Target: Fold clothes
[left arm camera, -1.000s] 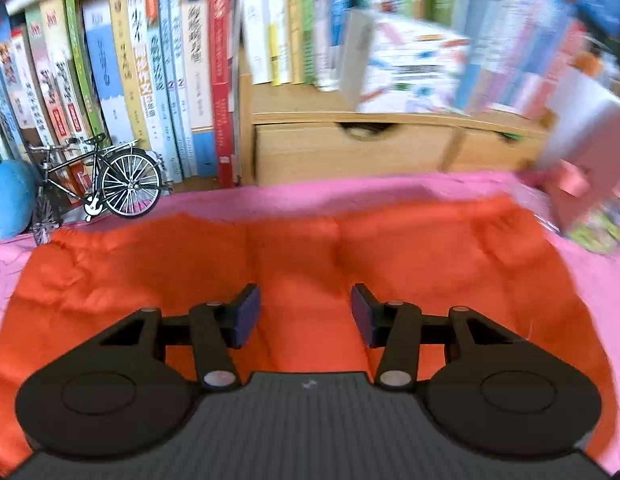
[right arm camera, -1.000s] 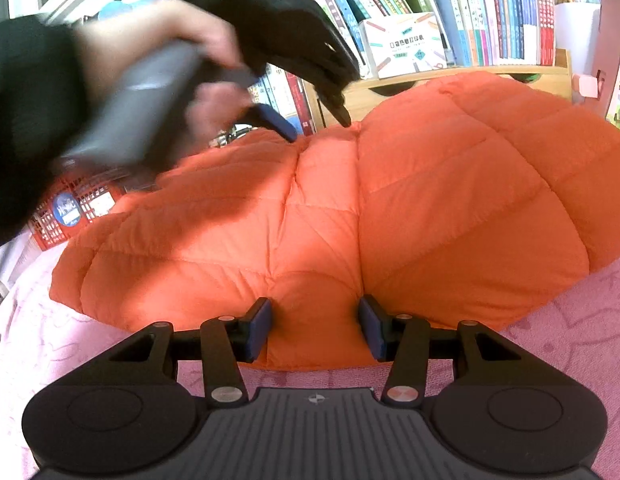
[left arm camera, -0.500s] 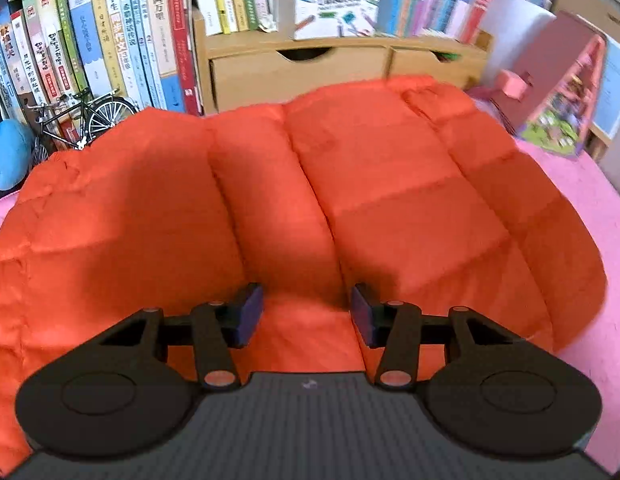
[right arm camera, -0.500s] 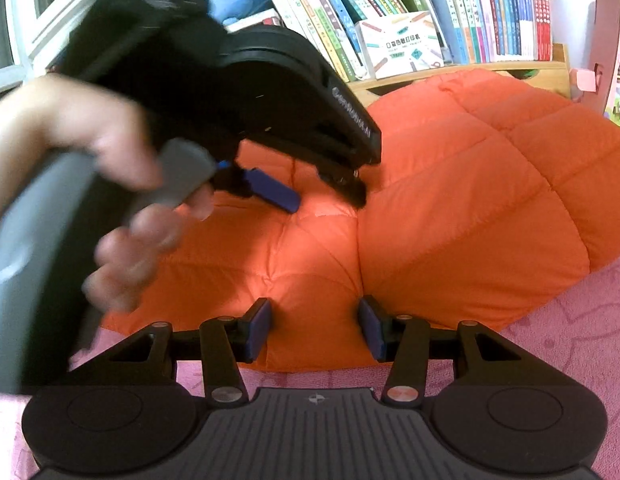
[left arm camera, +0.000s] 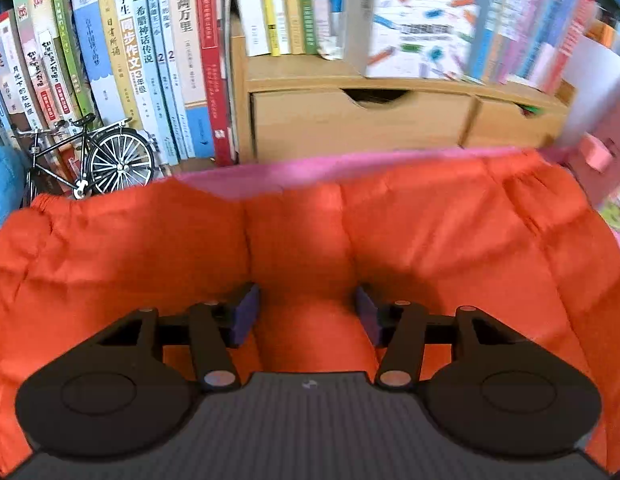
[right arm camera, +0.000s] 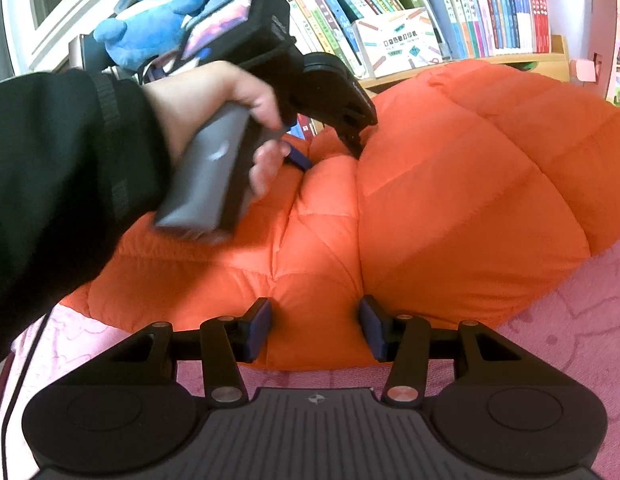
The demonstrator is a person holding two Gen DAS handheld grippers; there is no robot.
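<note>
An orange quilted puffy garment (right arm camera: pixel 462 200) lies spread on a pink cover (right arm camera: pixel 570 344). My right gripper (right arm camera: pixel 314 328) is open at the garment's near edge, and a bulge of the padding sits between its blue pads. A hand in a black sleeve (right arm camera: pixel 213 100) holds my left gripper (right arm camera: pixel 328 152) over the garment's middle seam, fingertips down into the crease. In the left wrist view the left gripper (left arm camera: pixel 305 312) is open low over the orange garment (left arm camera: pixel 450 240), with a fold of fabric rising between the fingers. The garment's gathered far edge shows beyond.
Behind the garment stands a bookshelf with books (left arm camera: pixel 149 60) and a wooden drawer unit (left arm camera: pixel 358 124). A model bicycle (left arm camera: pixel 93 156) and a blue plush (left arm camera: pixel 3 184) sit at the far left. A pink box (left arm camera: pixel 598 152) stands at the right. Blue plush toys (right arm camera: pixel 157 12) top the shelf.
The left gripper pulled back and up half a second ago, then moved forward and low again onto the garment's far middle. The right gripper has stayed at the near edge. Both remain open.
</note>
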